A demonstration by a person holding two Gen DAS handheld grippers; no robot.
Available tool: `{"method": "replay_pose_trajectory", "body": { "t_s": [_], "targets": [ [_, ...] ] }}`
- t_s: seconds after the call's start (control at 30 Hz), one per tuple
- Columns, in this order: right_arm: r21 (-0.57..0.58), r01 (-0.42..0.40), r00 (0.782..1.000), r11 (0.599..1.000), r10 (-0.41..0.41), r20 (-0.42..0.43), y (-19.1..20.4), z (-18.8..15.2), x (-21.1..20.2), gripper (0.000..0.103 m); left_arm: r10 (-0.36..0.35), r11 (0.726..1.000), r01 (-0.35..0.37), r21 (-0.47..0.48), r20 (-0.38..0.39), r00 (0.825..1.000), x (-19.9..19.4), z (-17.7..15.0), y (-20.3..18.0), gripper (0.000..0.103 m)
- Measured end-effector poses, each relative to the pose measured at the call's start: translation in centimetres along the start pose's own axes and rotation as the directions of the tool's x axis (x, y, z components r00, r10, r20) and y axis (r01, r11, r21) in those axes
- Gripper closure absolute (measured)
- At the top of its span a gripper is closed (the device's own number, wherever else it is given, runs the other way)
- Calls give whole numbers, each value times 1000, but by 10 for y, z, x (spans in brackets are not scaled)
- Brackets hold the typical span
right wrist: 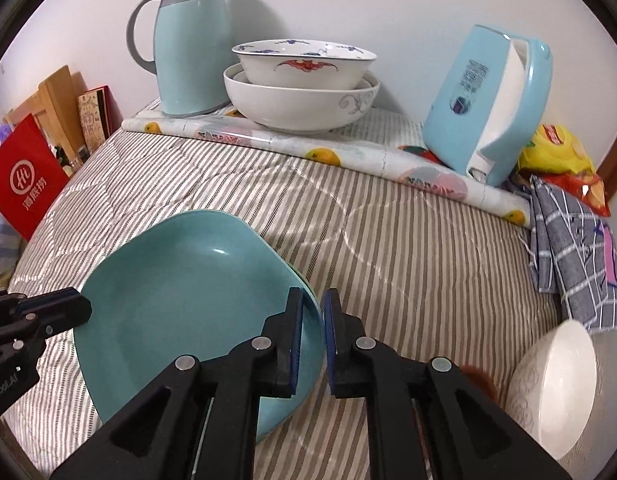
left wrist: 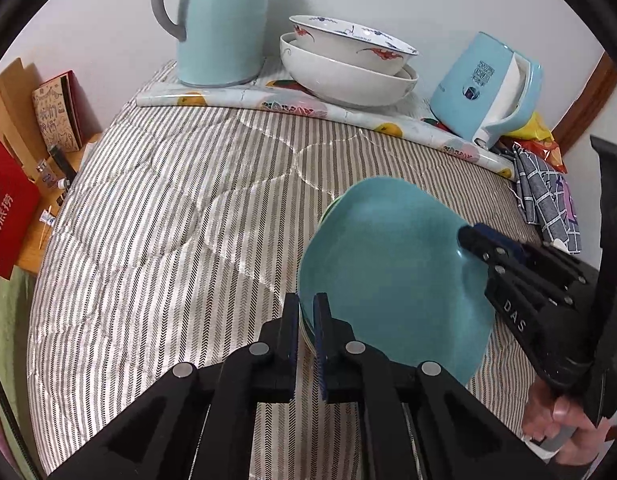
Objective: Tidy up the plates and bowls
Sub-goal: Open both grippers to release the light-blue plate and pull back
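Teal glazed ceramic plate [right wrist: 188, 300] lying on striped quilted cloth [right wrist: 408, 260], atop another plate. Left gripper [left wrist: 307, 320] pinching its near-left rim, jaws pressed together. Right gripper [right wrist: 312, 312] straddling opposite rim, jaws slightly parted, outer pad off the plate. White stacked bowls [right wrist: 300, 92] behind, small white bowl [right wrist: 556, 388] at right

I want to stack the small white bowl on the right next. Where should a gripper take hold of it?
Grip the white bowl by its thin rim, probably from above, one finger inside and one outside. It seems tilted on the striped cloth, and its rounded wall looks too wide to span.
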State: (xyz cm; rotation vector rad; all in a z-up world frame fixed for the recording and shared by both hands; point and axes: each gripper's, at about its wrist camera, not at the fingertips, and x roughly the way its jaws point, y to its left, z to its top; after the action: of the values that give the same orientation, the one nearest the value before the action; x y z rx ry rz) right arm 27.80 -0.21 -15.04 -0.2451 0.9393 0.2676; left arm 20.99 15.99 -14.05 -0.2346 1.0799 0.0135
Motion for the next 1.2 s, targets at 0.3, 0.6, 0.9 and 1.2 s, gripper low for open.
{"method": "replay_pose_trajectory", "body": {
  "t_s": [0.3, 0.6, 0.9, 1.2],
  "targets": [
    [-20, -1, 998, 1000, 2, 70, 1, -8, -20, 66, -1, 1000, 1, 5, 3, 1000, -9, -5, -2, 87],
    [98, 20, 990, 995, -34, 140, -38, -43, -81, 47, 4, 999, -6, 41, 39, 999, -37, -17, -24, 82],
    [259, 121, 966, 958, -174, 190, -104, -101, -147, 26, -36, 993, 27, 114, 77, 996, -62, -33, -79, 71],
    [410, 159, 961, 898, -236, 144, -173, -166, -181, 21, -78, 982, 65, 178, 63, 995, -57, -52, -138, 70]
  ]
}}
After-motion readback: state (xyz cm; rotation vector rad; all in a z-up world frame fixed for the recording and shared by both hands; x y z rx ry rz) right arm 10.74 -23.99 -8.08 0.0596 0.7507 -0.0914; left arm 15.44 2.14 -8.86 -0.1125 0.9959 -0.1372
